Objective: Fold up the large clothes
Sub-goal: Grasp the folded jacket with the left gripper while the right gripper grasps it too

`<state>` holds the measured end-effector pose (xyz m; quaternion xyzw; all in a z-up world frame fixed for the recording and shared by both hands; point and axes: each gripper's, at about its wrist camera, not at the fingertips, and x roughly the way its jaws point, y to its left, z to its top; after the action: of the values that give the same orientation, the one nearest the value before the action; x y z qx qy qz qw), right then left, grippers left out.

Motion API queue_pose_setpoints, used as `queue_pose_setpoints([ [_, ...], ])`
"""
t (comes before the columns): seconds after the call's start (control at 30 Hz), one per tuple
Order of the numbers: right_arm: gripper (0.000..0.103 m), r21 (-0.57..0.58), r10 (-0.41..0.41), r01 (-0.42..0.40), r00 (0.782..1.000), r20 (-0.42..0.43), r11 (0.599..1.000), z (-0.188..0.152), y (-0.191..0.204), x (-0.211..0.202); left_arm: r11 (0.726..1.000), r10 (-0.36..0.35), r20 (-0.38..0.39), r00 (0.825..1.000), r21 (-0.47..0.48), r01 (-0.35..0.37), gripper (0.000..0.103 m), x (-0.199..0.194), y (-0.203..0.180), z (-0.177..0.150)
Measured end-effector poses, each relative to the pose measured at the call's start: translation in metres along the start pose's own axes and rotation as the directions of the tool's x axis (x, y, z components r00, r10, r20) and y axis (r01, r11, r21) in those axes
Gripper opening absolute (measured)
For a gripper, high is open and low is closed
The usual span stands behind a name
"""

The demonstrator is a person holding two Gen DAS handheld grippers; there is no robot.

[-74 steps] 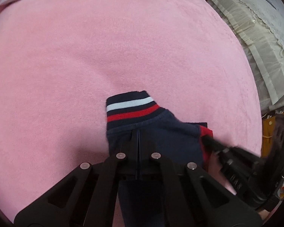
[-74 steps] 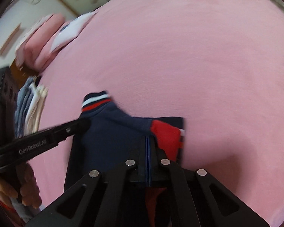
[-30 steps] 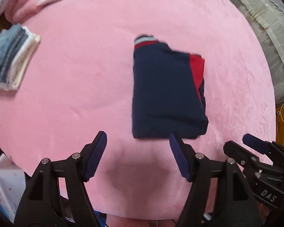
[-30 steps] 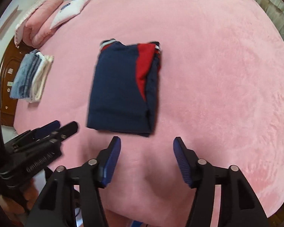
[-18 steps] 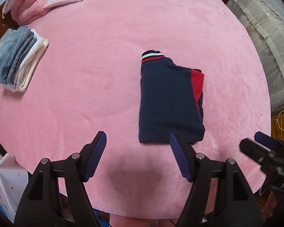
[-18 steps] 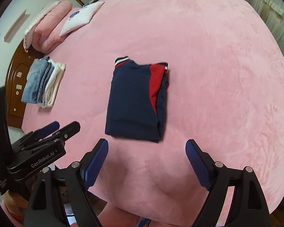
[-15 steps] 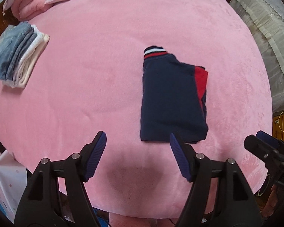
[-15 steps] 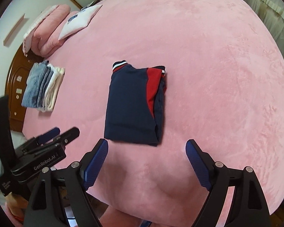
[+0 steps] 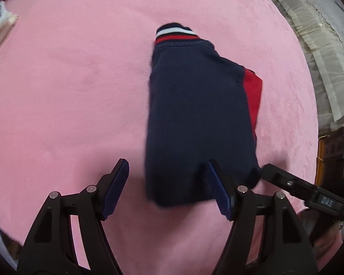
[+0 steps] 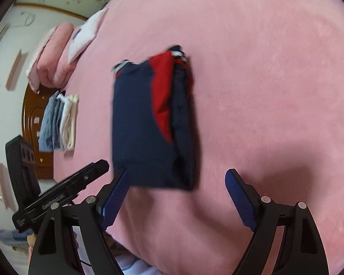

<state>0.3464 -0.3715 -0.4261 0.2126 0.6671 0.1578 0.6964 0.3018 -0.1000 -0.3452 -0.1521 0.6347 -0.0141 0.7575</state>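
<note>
Both grippers spread wide, nothing gripped. Left gripper [image 9: 167, 183] straddles the near left corner of the folded jacket [image 9: 199, 114], right gripper [image 10: 176, 188] the near right corner. Jacket lies flat on the pink bed [image 9: 68, 91]; clothes stack [image 10: 57, 123] farther left.

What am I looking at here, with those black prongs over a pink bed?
Those prongs are two hand-held grabbing tools, one in each of a person's hands, each carrying its own wide-angle camera. One picture looks along the left tool, the other along the right tool. Both tools are open and hold nothing. On the pink blanket lies a folded navy and red garment, with the tools poised at its near edge. Farther off sit a stack of folded clothes and pillows.
</note>
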Motion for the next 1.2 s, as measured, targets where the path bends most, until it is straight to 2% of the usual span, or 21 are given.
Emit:
queue_pose_setpoints([
  [0.07,0.086,0.01,0.012,-0.012,1.0,-0.018,1.0,0.011,-0.009,0.017,1.0,-0.03,-0.011,0.999,-0.006,0.03,0.067,0.014,0.005,0.01],
  [0.2,0.086,0.016,0.119,-0.119,0.993,-0.009,0.993,0.028,-0.016,0.033,0.986,-0.161,-0.004,0.987,-0.053,0.161,0.068,0.029,0.016,0.026],
  [0.3,0.085,0.025,0.198,-0.198,0.98,-0.026,0.98,0.039,-0.015,0.044,0.971,-0.21,0.004,0.978,-0.113,0.209,0.071,0.039,0.025,0.033],
  [0.37,0.078,0.03,0.25,-0.249,0.967,-0.046,0.968,0.047,-0.012,0.054,0.954,-0.246,0.003,0.969,-0.175,0.242,0.074,0.048,0.033,0.036],
  [0.4,0.069,0.034,0.264,-0.262,0.963,-0.059,0.964,0.05,-0.011,0.06,0.944,-0.267,0.0,0.964,-0.202,0.261,0.074,0.052,0.037,0.037],
  [0.43,0.066,0.042,0.27,-0.268,0.96,-0.077,0.963,0.054,-0.009,0.066,0.939,-0.276,-0.001,0.961,-0.216,0.269,0.074,0.055,0.039,0.037],
  [0.57,0.061,0.074,0.296,-0.29,0.951,-0.087,0.954,0.061,-0.011,0.075,0.922,-0.3,0.013,0.954,-0.253,0.294,0.074,0.06,0.042,0.037],
  [0.6,0.058,0.078,0.302,-0.296,0.949,-0.087,0.952,0.061,-0.014,0.076,0.922,-0.3,0.017,0.954,-0.25,0.294,0.071,0.06,0.041,0.036],
  [0.63,0.055,0.083,0.308,-0.302,0.948,-0.082,0.95,0.061,-0.016,0.075,0.922,-0.303,0.023,0.953,-0.244,0.299,0.064,0.059,0.038,0.034],
  [0.77,0.047,0.092,0.307,-0.302,0.95,-0.051,0.949,0.056,-0.017,0.069,0.921,-0.304,0.054,0.951,-0.237,0.308,0.059,0.052,0.033,0.03],
  [0.9,0.043,0.075,0.283,-0.282,0.959,-0.006,0.956,0.048,0.002,0.053,0.902,-0.341,0.074,0.937,-0.255,0.348,0.054,0.037,0.039,0.025],
  [1.07,0.041,0.035,0.268,-0.269,0.963,0.016,0.963,0.024,0.05,0.03,0.88,-0.377,0.088,0.922,-0.277,0.386,0.052,-0.003,0.061,0.02],
  [1.2,0.04,0.008,0.26,-0.26,0.965,0.032,0.965,0.001,0.103,0.03,0.877,-0.38,0.104,0.919,-0.273,0.394,0.052,-0.051,0.103,0.016],
])
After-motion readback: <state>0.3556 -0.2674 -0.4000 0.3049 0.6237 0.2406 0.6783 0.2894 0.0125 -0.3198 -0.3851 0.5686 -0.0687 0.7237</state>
